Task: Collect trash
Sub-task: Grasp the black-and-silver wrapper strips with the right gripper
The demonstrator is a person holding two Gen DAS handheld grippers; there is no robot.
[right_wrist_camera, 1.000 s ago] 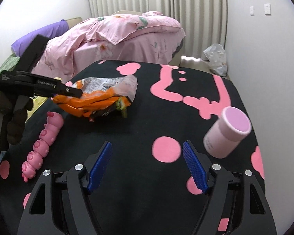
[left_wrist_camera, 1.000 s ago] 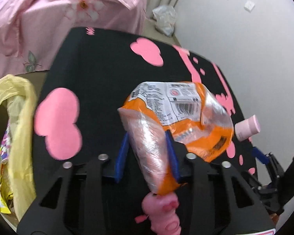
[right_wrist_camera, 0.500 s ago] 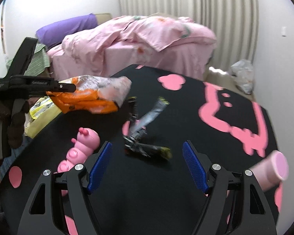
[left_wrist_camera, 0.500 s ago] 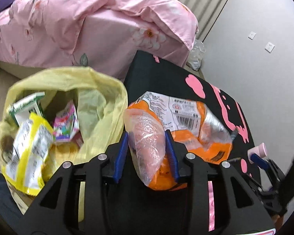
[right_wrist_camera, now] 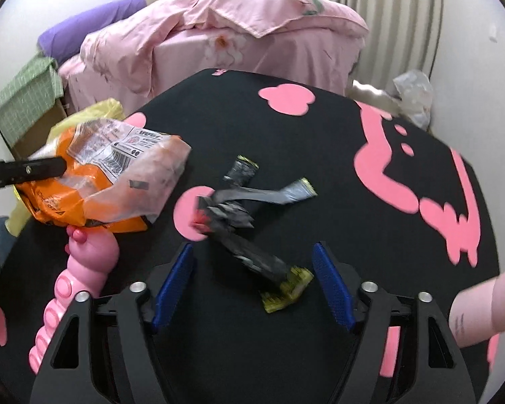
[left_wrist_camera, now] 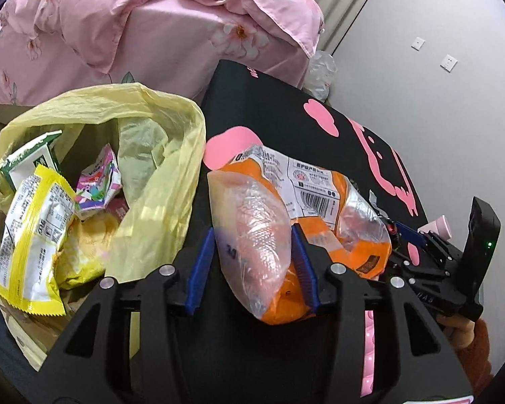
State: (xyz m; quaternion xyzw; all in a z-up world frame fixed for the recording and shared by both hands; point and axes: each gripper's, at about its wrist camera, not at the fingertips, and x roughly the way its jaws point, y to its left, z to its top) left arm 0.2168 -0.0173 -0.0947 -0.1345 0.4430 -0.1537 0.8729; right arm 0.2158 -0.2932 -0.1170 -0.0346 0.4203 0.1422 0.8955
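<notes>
My left gripper (left_wrist_camera: 252, 262) is shut on an orange snack bag (left_wrist_camera: 306, 208) and holds it above the table edge, just right of the open yellow trash bag (left_wrist_camera: 171, 181) with several wrappers inside. The orange bag also shows in the right wrist view (right_wrist_camera: 114, 181). My right gripper (right_wrist_camera: 252, 279) is open, and a crumpled black and silver wrapper (right_wrist_camera: 249, 222) lies on the black table between and ahead of its blue fingers (right_wrist_camera: 173, 282).
A pink caterpillar toy (right_wrist_camera: 80, 269) lies on the black table with pink shapes (right_wrist_camera: 320, 141) at the left. A pink cylindrical bottle (right_wrist_camera: 481, 309) lies at the right. A pink bed (right_wrist_camera: 225, 40) stands behind, a cardboard box (right_wrist_camera: 30, 114) at far left.
My left gripper has carried the orange bag left off the table, toward the yellow trash bag. My right gripper has turned left and closed in on the black wrapper.
</notes>
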